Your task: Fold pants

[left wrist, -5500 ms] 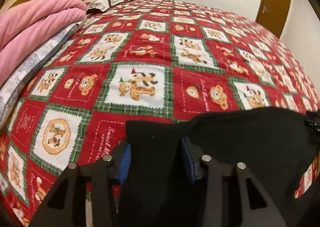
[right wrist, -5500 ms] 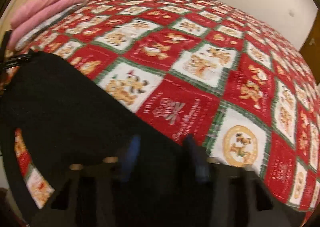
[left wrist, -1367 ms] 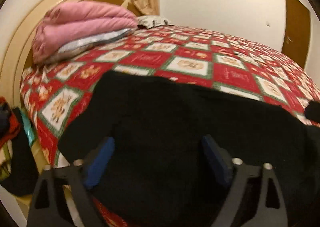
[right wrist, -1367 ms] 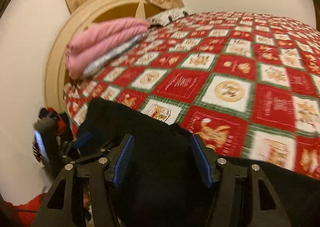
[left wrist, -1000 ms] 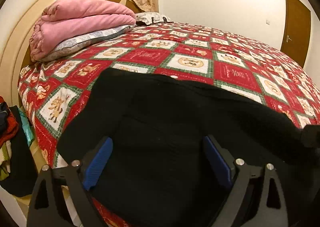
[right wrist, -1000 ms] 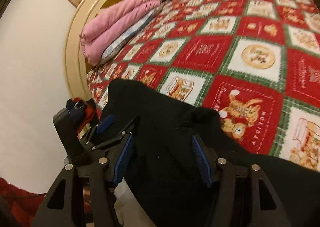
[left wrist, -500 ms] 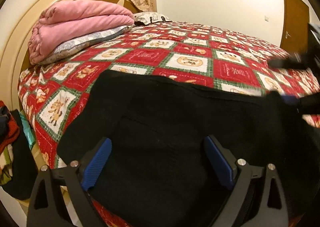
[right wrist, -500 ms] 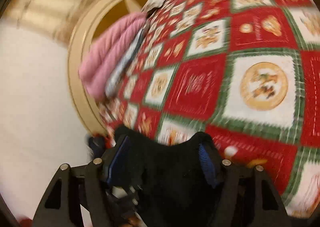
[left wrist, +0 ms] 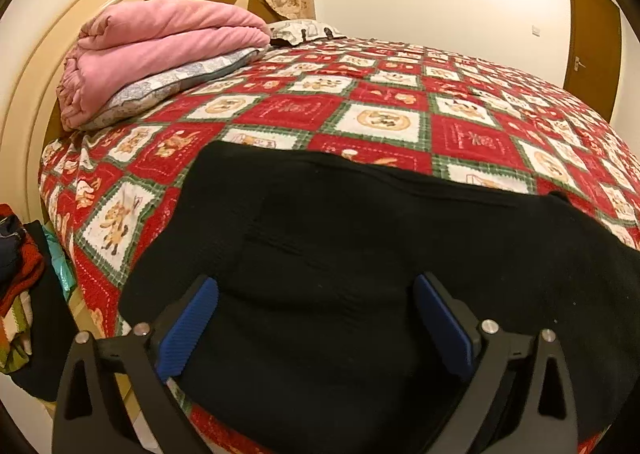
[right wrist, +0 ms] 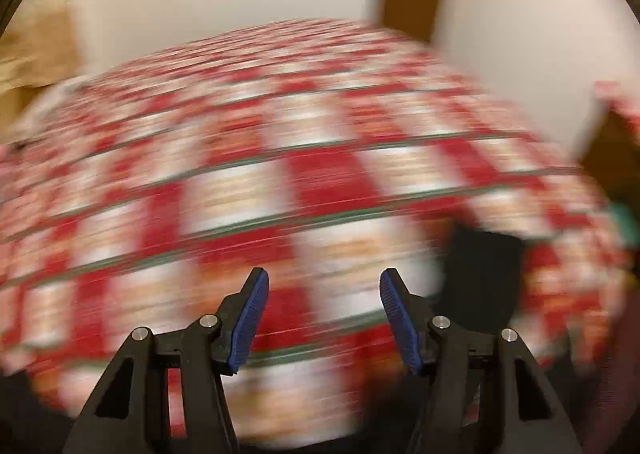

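The black pants (left wrist: 360,254) lie folded near the front edge of the bed, on the red and green patchwork quilt (left wrist: 460,138). My left gripper (left wrist: 316,282) hovers over them; its jaws are opening, very wide apart, and the blue pads (left wrist: 188,330) do not press the cloth. The right wrist view is badly blurred by motion. My right gripper (right wrist: 324,278) is above the bare quilt (right wrist: 320,174) with its jaws closing and nothing between them. A dark patch of black cloth (right wrist: 484,274) shows to its right.
A folded pink blanket (left wrist: 160,38) rests on a grey pillow (left wrist: 180,78) by the cream headboard (left wrist: 24,94) at the left. A heap of clothes (left wrist: 16,274) lies beside the bed, low left. A brown door (left wrist: 592,34) stands at the far right.
My right gripper let go of the black cloth and swung away fast to the bare quilt. It has left the left wrist view. The left gripper stayed put, jaws slightly wider.
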The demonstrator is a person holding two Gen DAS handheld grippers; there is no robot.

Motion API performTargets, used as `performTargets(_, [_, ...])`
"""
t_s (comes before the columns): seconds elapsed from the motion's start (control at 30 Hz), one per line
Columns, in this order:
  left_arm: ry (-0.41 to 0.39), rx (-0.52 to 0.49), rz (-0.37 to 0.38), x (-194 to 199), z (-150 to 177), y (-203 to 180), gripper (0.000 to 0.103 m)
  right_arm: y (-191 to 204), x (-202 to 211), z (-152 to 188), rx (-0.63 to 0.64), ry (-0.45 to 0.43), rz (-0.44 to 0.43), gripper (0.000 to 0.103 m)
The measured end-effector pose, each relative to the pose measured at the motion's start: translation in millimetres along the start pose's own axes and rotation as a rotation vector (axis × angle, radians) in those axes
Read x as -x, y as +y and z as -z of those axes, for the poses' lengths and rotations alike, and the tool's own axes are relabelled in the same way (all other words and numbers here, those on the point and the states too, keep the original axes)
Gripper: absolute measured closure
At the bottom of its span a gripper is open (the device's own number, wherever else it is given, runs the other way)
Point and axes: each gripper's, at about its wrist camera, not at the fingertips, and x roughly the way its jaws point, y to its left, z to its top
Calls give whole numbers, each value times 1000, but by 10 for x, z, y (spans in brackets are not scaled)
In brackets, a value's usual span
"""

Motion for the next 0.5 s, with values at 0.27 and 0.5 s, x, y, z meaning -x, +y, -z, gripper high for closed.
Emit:
performTargets(0.27, [23,7,-25,-8,-22,-16,0,-775,-590,79,-107,126,-63,61])
performTargets(0.5, [36,8,-43,-3,-32,-32,0,-1361,-253,210,-313,107,-334,97])
